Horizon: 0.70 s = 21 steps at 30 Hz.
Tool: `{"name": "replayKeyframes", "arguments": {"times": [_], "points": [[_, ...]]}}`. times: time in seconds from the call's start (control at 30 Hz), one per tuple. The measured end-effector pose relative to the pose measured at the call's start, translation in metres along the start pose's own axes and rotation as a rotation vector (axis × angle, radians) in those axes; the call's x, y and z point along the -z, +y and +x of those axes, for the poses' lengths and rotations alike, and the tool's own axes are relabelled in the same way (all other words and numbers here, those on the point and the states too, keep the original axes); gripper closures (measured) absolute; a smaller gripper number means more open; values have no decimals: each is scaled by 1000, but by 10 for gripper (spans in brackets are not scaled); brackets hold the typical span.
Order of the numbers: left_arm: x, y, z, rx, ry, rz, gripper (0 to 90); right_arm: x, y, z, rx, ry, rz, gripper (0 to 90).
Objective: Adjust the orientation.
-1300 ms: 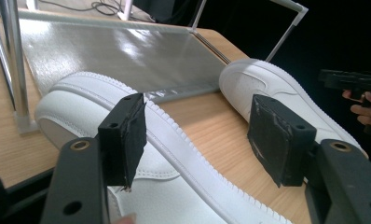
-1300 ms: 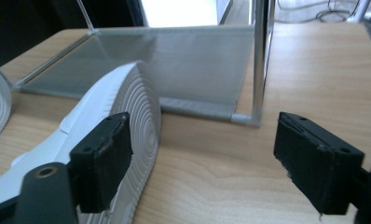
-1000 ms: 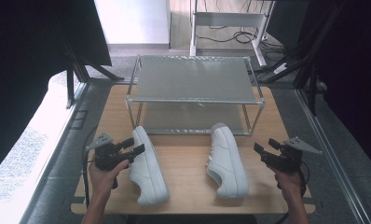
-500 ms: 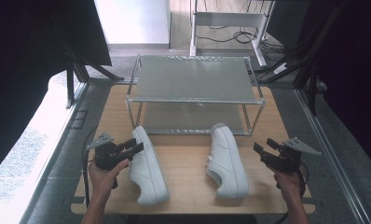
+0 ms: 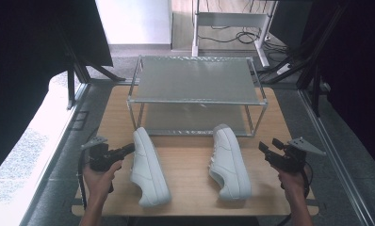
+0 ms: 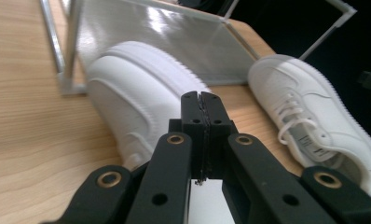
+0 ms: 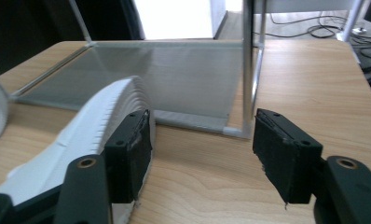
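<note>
Two white sneakers lie on the wooden table, the left shoe (image 5: 148, 167) and the right shoe (image 5: 229, 162), toes toward a metal rack (image 5: 195, 77). My left gripper (image 5: 129, 150) hovers just left of the left shoe (image 6: 132, 88). Its jaws have just closed and stand shut (image 6: 202, 95) with nothing between them. My right gripper (image 5: 265, 148) is held to the right of the right shoe (image 7: 85, 126), apart from it. Its jaws (image 7: 202, 140) have just closed a little but are still open, with only bare table between them.
The two-tier rack has a mesh lower shelf (image 7: 165, 79) and thin metal posts (image 7: 248, 65) just behind the shoes. The table's front edge (image 5: 190, 213) is close to my hands. Dark frames and cables stand around the table.
The left gripper's jaws have gone from open to shut on nothing. Both hands and both shoes have stayed where they were.
</note>
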<state>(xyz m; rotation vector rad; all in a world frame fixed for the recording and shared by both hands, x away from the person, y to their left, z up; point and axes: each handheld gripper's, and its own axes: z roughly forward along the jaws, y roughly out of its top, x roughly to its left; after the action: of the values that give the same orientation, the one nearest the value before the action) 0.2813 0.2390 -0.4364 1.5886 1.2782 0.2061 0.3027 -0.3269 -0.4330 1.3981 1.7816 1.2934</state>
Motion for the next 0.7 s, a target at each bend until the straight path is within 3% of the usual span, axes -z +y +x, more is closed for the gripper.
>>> {"name": "replayKeyframes", "arguments": {"times": [0.13, 0.27, 0.4, 0.7], "points": [[3, -4, 7, 8, 31, 3, 900, -4, -5, -7, -58, -17, 16, 405], [7, -8, 12, 22, 52, 4, 900, -8, -7, -6, -55, -19, 26, 406], [5, -15, 23, 59, 92, 34, 899, -9, -7, -5, -86, 13, 21, 408], [-9, -27, 30, 87, 48, 80, 895, -14, -9, -1, -76, 5, 34, 408]]}}
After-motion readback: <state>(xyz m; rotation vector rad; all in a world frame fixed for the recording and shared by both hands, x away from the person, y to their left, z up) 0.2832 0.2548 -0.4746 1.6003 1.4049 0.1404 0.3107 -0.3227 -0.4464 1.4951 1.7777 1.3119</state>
